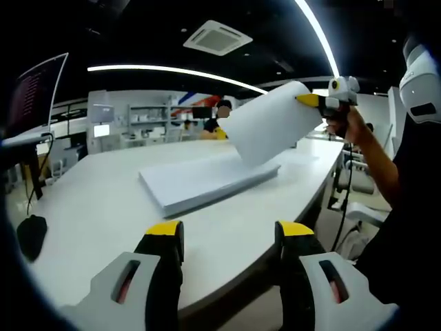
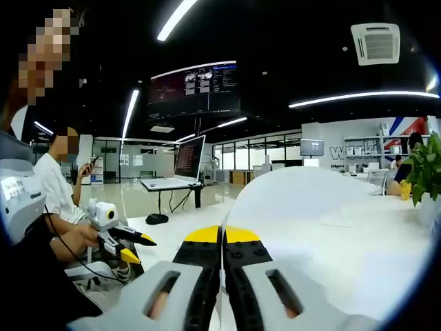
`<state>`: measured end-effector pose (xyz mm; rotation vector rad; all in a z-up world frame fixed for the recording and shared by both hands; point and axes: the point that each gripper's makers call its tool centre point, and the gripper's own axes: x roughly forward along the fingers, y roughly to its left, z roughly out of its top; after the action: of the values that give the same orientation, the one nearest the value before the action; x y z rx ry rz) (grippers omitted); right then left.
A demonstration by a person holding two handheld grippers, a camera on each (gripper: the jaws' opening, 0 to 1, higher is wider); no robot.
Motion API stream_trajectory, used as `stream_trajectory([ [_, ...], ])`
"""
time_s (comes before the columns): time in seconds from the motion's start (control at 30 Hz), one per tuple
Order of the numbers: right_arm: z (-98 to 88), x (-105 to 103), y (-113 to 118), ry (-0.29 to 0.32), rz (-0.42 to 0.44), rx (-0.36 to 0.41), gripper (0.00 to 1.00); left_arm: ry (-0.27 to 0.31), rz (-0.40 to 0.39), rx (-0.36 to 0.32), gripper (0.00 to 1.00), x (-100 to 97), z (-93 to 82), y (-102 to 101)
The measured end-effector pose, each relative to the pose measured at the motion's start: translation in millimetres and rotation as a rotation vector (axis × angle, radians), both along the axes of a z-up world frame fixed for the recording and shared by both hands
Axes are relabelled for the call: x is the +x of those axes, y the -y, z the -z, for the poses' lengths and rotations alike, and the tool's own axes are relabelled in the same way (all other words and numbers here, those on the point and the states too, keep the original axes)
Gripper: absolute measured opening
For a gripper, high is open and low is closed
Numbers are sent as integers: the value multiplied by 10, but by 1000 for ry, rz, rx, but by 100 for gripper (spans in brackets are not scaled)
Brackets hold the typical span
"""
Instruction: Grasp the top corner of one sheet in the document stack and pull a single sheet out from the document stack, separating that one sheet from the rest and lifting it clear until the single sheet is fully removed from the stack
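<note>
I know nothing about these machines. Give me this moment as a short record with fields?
Setting: office, white table
Paper pile: document stack lying flat on the table
Lifted page: single sheet, curled, its lower end near the stack
Right claw: shut on the sheet's top corner
Left claw: open, at the table's near edge

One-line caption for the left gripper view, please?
Right gripper lifts a single sheet off the document stack while the open left gripper waits.
</note>
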<state>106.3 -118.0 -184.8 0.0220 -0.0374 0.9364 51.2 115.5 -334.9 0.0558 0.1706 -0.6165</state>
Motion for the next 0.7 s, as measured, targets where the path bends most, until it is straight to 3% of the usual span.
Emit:
stream_trajectory([
  [0.7, 27, 151, 389, -58, 74, -19, 1, 3, 13, -7, 53, 29, -36, 28],
])
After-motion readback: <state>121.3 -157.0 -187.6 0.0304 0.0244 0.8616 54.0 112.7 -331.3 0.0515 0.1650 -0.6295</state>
